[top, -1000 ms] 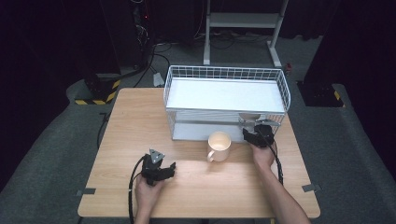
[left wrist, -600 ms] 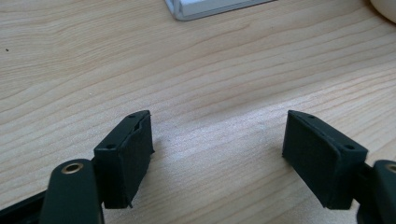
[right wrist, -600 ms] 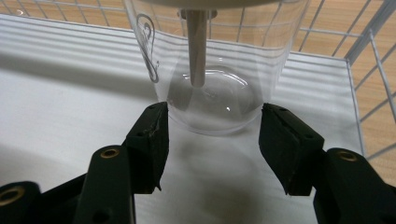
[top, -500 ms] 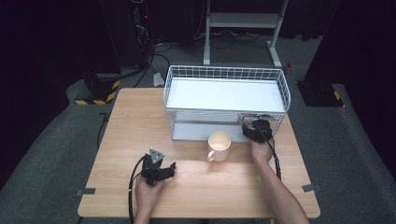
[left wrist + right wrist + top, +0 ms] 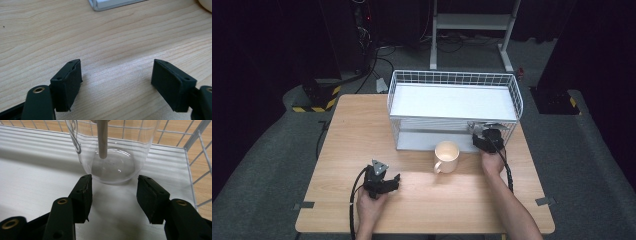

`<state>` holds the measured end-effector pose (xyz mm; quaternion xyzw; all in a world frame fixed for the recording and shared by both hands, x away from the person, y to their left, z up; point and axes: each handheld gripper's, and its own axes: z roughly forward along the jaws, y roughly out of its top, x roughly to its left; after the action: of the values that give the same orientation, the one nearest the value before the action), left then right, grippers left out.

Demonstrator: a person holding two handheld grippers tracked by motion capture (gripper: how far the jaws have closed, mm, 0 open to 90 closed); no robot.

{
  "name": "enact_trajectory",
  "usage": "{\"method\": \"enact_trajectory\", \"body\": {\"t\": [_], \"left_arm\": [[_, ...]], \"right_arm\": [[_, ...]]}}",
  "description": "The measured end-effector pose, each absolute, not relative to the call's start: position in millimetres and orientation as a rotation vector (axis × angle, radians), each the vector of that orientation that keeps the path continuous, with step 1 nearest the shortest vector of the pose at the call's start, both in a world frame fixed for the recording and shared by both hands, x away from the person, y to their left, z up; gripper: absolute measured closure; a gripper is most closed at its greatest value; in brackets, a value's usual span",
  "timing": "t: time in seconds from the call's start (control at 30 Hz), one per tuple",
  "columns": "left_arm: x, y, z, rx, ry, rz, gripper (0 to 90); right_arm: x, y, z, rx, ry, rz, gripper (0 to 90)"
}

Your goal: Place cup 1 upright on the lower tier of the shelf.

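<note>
The wooden table [image 5: 337, 200] carries a white wire rack [image 5: 452, 80] at its far side, and that is where the work is going on. A cream mug [image 5: 447, 155] stands on the table just in front of the rack, between the two hands. The right gripper [image 5: 484, 136] reaches into the rack's lower shelf [image 5: 37, 182], where a clear glass beaker [image 5: 112, 167] stands upright near the wire side wall with a wooden rod [image 5: 102, 140] leaning inside it. In the right gripper view the jaws stand apart with nothing between them, and the beaker's rounded base sits just past their tips. The gap looks narrower than the glass, so I'd worry that pushing in like this would nudge the beaker back against the wire or tip it, and the rod could rattle out. Smooth, curved glass could also slip from a grip taken low on the base. The upper shelf leaves little room to lift, so a snag there seems likely. The left gripper [image 5: 393, 181] rests near the table's front edge, its jaws spread over bare wood and holding nothing.
</note>
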<state>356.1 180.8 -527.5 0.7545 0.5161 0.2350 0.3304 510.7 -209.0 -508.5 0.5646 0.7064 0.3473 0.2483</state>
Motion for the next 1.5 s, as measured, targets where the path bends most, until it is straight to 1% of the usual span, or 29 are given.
{"method": "enact_trajectory", "body": {"t": [0.37,0.73,1.5], "left_arm": [[356.2,180.8,-527.5,1.973,1.349,0.615,24.5],[356.2,180.8,-527.5,1.973,1.349,0.615,24.5],[356.2,180.7,-527.5,1.973,1.350,0.615,24.5]], "right_arm": [[499.4,-209.4,-496.9,1.442,1.957,0.965,38.4],[481.3,-217.8,-489.6,1.447,1.954,1.058,37.7],[460.7,-226.7,-474.1,1.393,1.971,1.170,36.5]]}}
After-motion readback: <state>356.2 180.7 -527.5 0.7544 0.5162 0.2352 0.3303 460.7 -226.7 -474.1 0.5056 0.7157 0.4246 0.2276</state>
